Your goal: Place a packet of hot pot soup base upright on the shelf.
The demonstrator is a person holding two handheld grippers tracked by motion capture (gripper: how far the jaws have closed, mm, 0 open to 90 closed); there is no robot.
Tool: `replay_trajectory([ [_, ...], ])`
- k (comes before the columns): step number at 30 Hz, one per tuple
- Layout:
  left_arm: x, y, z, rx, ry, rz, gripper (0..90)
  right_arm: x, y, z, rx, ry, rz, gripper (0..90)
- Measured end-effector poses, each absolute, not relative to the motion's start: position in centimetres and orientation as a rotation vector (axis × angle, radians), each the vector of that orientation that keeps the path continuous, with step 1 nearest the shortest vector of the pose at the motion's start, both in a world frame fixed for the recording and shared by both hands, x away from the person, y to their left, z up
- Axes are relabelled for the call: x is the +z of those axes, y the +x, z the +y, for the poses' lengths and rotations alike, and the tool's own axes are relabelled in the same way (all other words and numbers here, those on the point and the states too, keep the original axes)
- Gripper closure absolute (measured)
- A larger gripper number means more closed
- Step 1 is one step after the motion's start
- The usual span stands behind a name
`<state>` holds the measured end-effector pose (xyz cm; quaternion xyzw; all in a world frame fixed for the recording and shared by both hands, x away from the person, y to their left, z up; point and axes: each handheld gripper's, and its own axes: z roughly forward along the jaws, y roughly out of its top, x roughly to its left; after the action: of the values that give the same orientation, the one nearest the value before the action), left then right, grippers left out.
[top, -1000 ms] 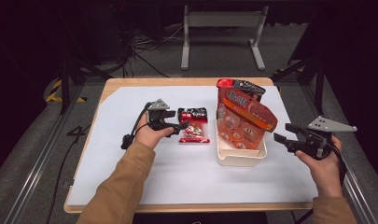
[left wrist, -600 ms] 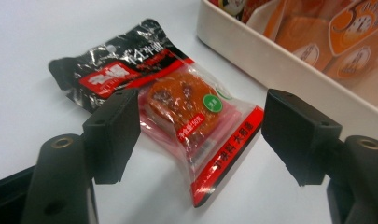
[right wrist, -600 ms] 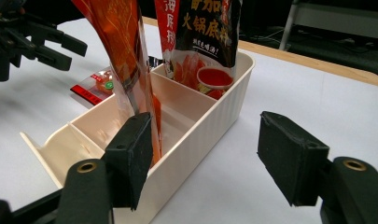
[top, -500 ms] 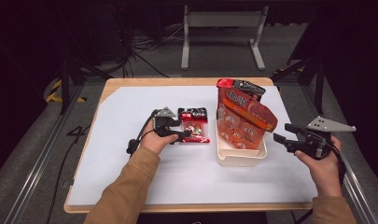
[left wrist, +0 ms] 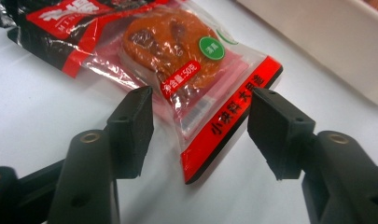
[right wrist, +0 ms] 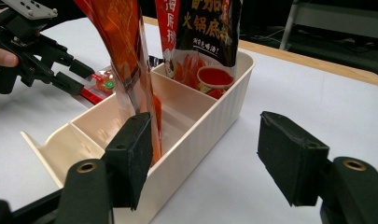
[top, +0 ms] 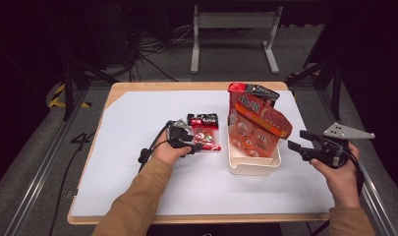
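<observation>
Snack packet (left wrist: 186, 79) lay flat on the white table (top: 137, 196), just left of the cream bin (top: 253, 164), not touching it. Clear wrapper, red-and-black ends, orange-brown food visible inside (green round sticker on top). Left hand-held gripper (left wrist: 200, 126) sat low at the packet's near red edge, jaws spread wide, one on either side of that corner, pads (left wrist: 135, 126) apart from the film — nothing gripped. In the high view that left hand-held gripper (top: 194, 143) was right at the packet (top: 205, 132), hand behind it on the table.

Right hand-held gripper (right wrist: 205, 158) hung off to the right of the bin, jaws wide apart, nothing between them; the high view put it (top: 297, 142) near the table's right edge, apart from the bin. Bin had dividers: an orange pouch (right wrist: 126, 56) stood tilted in the middle compartment, a red sauce pack (right wrist: 200, 42) upright in the far one. Near end compartment (right wrist: 65, 149) looked bare.
</observation>
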<state>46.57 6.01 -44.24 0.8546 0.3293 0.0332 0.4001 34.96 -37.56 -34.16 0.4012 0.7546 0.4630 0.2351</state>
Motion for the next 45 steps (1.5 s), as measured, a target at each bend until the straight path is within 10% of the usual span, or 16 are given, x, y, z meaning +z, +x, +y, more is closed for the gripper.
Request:
replay_trajectory([
  [20, -44.8, 46.1, 6.0, 0.160, 2.172, 0.901, 86.6, -34.2, 35.0, -37.2, 1.268, 1.087, 2.082, 36.8],
  [45, -41.3, 42.3, 9.0, 0.259, 2.120, 0.808, 89.7, -30.0, 31.4, -37.0, 1.264, 1.013, 1.958, 50.3],
])
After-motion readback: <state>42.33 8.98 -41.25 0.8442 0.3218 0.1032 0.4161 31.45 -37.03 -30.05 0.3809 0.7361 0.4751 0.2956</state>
